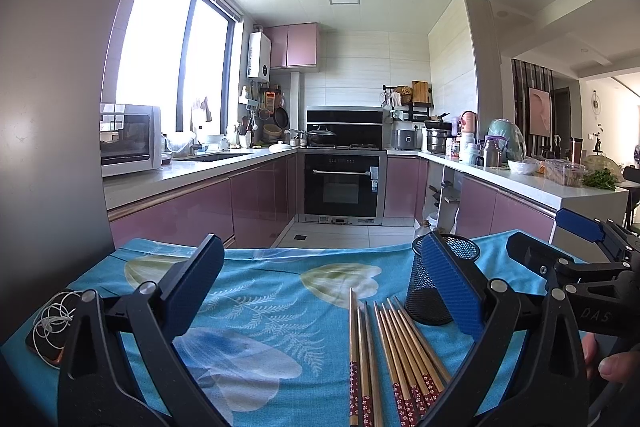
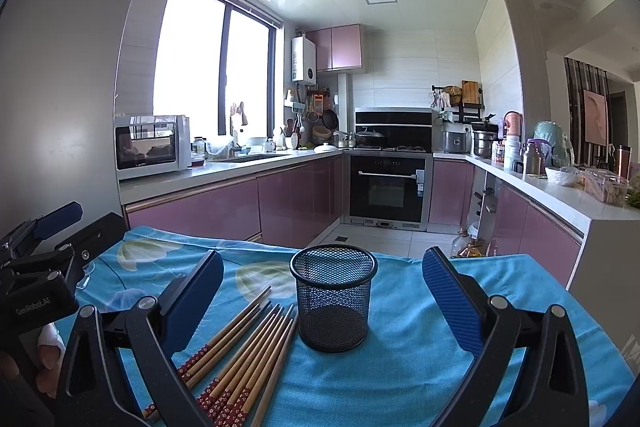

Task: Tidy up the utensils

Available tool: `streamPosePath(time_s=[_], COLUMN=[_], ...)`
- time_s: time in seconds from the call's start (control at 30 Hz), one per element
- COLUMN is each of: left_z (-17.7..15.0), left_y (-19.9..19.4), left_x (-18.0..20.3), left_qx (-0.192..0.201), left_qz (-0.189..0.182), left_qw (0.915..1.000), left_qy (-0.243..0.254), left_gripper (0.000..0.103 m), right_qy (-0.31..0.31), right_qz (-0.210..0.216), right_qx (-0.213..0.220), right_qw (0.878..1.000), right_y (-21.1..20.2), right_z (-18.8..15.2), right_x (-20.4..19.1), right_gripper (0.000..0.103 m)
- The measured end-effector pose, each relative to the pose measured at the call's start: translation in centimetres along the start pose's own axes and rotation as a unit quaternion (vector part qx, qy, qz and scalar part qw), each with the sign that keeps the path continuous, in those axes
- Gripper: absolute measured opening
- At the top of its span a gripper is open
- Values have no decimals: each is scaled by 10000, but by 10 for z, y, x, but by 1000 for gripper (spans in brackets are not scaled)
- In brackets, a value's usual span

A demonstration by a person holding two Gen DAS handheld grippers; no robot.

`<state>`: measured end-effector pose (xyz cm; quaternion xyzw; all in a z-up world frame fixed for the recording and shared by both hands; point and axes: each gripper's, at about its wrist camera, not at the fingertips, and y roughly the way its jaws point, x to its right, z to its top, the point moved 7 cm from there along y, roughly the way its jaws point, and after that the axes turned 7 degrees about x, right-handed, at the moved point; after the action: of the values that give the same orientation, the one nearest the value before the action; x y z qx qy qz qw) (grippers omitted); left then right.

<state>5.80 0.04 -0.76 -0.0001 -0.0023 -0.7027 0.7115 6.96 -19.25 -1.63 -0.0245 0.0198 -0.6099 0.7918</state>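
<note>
Several wooden chopsticks [image 1: 394, 351] with red patterned ends lie side by side on the blue floral cloth [image 1: 260, 307]. A black mesh holder [image 1: 434, 279] stands upright and empty just right of them. My left gripper [image 1: 324, 287] hovers open over the cloth, its right finger in front of the mesh holder. In the right wrist view the mesh holder [image 2: 333, 297] stands centred between the fingers of my open right gripper [image 2: 323, 301], with the chopsticks [image 2: 244, 355] fanned out at lower left. Neither gripper holds anything.
A phone with white earphone cable [image 1: 52, 323] lies at the cloth's left edge. The right gripper [image 1: 576, 267] shows at the left wrist view's right side, held by a hand [image 1: 612, 363]. Pink kitchen cabinets [image 2: 280, 199] and an oven [image 2: 386, 187] stand beyond the table.
</note>
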Motion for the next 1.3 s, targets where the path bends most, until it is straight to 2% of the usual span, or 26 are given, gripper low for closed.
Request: streamPosePath(time_s=[0.6, 0.9, 1.13, 1.3], left_z=[-2, -5, -13, -22], left_y=[3, 9, 14, 22], left_x=[2, 1, -1, -2], left_qx=[-55, -184, -438, -708], left_qz=[-3, 0, 8, -28], left_qw=[10000, 9998, 9990, 9974], left_qy=[12, 28, 89, 135], left_gripper=[97, 97, 97, 97], right_qy=[79, 134, 136, 135], right_qz=[43, 135, 401, 583], right_qx=[-94, -329, -1031, -1802], right_qw=[9999, 9993, 9938, 9818], right_y=[3, 9, 24, 39], right_z=[-4, -8, -28, -57], right_x=[5, 7, 1, -6], right_gripper=[96, 96, 96, 96])
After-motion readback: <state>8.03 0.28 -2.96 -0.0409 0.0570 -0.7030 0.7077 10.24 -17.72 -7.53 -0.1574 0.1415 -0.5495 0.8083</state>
